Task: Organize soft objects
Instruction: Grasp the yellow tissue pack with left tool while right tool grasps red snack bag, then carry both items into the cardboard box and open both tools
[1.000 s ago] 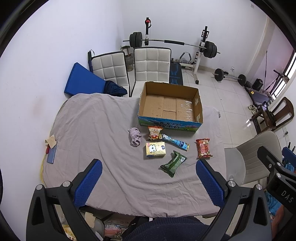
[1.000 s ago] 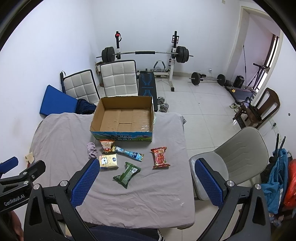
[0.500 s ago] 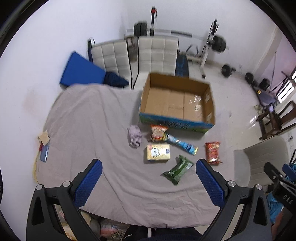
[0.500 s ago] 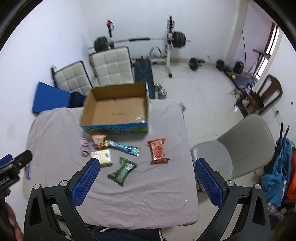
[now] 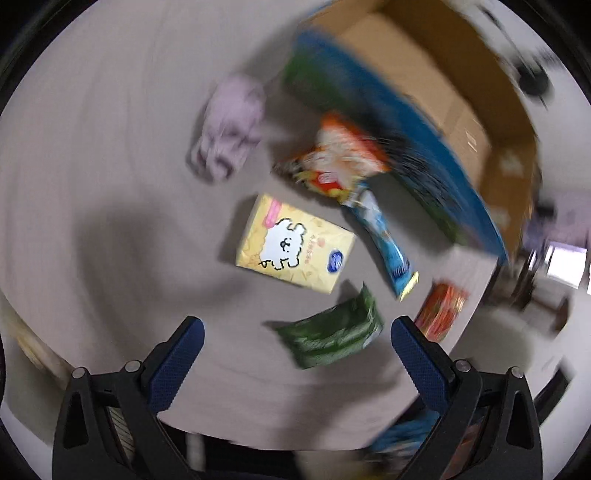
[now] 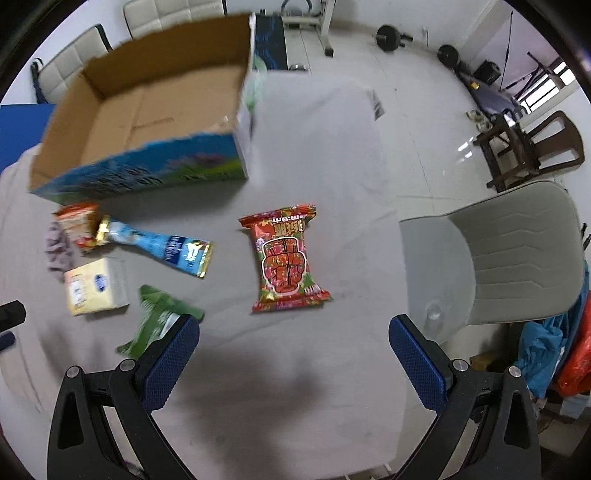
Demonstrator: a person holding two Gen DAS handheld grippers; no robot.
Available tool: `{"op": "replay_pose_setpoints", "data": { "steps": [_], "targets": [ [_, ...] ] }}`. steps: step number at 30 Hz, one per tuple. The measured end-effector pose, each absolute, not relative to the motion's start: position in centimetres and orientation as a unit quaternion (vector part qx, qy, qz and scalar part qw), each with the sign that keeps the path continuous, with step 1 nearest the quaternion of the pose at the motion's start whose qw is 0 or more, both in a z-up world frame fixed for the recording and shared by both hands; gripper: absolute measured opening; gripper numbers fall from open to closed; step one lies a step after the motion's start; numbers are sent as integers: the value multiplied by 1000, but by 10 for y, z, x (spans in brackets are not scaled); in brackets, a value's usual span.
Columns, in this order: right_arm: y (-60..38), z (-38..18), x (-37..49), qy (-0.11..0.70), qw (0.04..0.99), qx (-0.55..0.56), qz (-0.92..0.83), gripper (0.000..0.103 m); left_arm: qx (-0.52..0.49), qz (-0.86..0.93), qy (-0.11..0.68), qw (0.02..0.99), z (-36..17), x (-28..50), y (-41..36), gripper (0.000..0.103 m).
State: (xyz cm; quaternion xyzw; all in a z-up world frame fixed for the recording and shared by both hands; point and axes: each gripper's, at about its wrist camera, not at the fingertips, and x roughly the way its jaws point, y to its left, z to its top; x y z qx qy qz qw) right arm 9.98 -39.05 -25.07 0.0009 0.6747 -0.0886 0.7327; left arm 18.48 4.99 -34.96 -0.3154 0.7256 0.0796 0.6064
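Note:
On the grey cloth lie a yellow tissue pack (image 5: 295, 245) (image 6: 96, 286), a green snack bag (image 5: 332, 336) (image 6: 159, 319), a blue wrapper (image 5: 384, 240) (image 6: 162, 249), an orange snack bag (image 5: 336, 162) (image 6: 79, 225), a red snack pack (image 6: 286, 258) (image 5: 441, 310) and a lilac soft cloth toy (image 5: 229, 129) (image 6: 57, 249). An open, empty cardboard box (image 6: 147, 107) (image 5: 424, 85) stands behind them. My left gripper (image 5: 295, 350) is open and empty, low above the green bag and tissue pack. My right gripper (image 6: 291, 350) is open and empty, just short of the red pack.
A grey chair (image 6: 509, 254) stands close to the table's right edge. White padded chairs (image 6: 173, 14) and weights (image 6: 388, 37) are beyond the table. The left gripper's tip (image 6: 11, 317) shows at the left edge of the right wrist view.
Both grippers have dropped from high above toward the table and items. The left view is blurred and rotated from fast motion. Both jaws stay open.

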Motion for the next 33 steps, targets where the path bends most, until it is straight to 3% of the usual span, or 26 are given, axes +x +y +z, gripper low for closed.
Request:
{"op": "replay_pose_setpoints", "data": {
  "steps": [10, 14, 18, 20, 22, 26, 30, 33],
  "targets": [
    [-409, -322, 141, 693, 712, 54, -100, 103, -473, 144, 718, 490, -442, 199, 55, 103],
    [-412, -347, 152, 708, 697, 64, -94, 99, -469, 144, 714, 500, -455, 199, 52, 90],
    [-416, -374, 158, 731, 673, 75, -85, 85, -378, 110, 740, 546, -435, 207, 42, 78],
    [-416, -383, 156, 741, 663, 72, -81, 68, -294, 88, 757, 576, -422, 210, 29, 74],
    [-416, -391, 152, 753, 651, 60, -76, 57, -206, 69, 767, 603, -411, 212, 13, 72],
    [-410, -401, 134, 778, 625, 51, -47, 52, -62, 33, 771, 633, -398, 219, -25, 72],
    [-403, -405, 123, 781, 623, 43, -21, 52, -98, 71, 776, 619, -405, 226, -26, 74],
    [-408, -408, 124, 770, 635, 57, -35, 52, -225, 103, 758, 603, -416, 224, -2, 73]
  ]
}}
